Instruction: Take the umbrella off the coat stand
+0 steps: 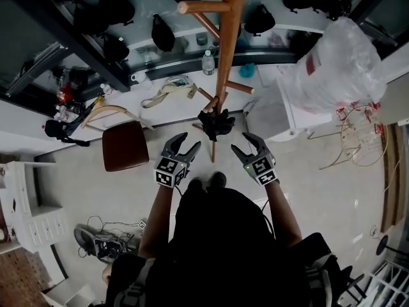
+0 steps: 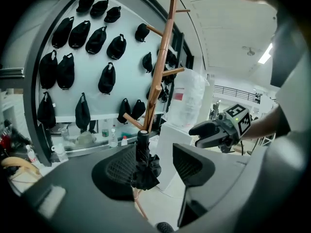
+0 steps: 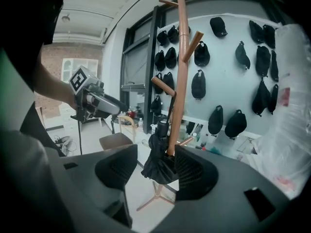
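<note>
Head view: umbrella [image 1: 216, 123] beyond left tool [image 1: 190, 141]

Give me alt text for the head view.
Seen from above, the left gripper and right gripper, jaws apart, point at a folded black umbrella hanging low on a wooden coat stand. A brown stool stands at left.

Seen from above, the coat stand [image 1: 229, 37] rises at centre. The umbrella [image 1: 215, 123] hangs low against its pole, above the feet. The left gripper [image 1: 190, 141] and right gripper [image 1: 241, 142] lie side by side just before the umbrella, apart from it, one to either side. A chair [image 1: 124, 144] stands left of the stand. To the right, a bagged bundle [image 1: 345, 56] sits on a cabinet [image 1: 281, 117]. Behind the stand, a bottle [image 1: 208, 62] stands on a ledge [image 1: 167, 66] below caps [image 1: 162, 32] hung on the wall.
</note>
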A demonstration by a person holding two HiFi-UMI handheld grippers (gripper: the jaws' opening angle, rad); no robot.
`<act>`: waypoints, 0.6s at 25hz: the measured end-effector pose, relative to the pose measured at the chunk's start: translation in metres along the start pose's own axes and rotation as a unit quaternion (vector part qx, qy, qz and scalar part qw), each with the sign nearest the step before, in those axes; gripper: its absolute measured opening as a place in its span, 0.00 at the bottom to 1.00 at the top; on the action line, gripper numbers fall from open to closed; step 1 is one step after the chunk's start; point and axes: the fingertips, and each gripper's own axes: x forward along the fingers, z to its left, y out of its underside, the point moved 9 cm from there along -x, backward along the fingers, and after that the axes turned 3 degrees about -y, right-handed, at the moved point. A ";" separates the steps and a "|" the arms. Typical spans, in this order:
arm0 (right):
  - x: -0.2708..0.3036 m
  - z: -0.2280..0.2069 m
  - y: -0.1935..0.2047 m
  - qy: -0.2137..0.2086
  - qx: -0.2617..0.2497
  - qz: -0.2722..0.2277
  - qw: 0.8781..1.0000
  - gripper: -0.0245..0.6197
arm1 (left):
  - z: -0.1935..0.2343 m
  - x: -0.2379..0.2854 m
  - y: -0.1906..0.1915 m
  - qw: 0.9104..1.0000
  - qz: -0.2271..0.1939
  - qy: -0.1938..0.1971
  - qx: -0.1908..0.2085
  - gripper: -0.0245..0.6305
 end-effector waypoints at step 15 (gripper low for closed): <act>0.008 -0.008 -0.015 0.054 0.005 0.012 0.998 0.41 | 0.034 0.048 -0.005 0.998 -0.002 0.056 0.014 0.46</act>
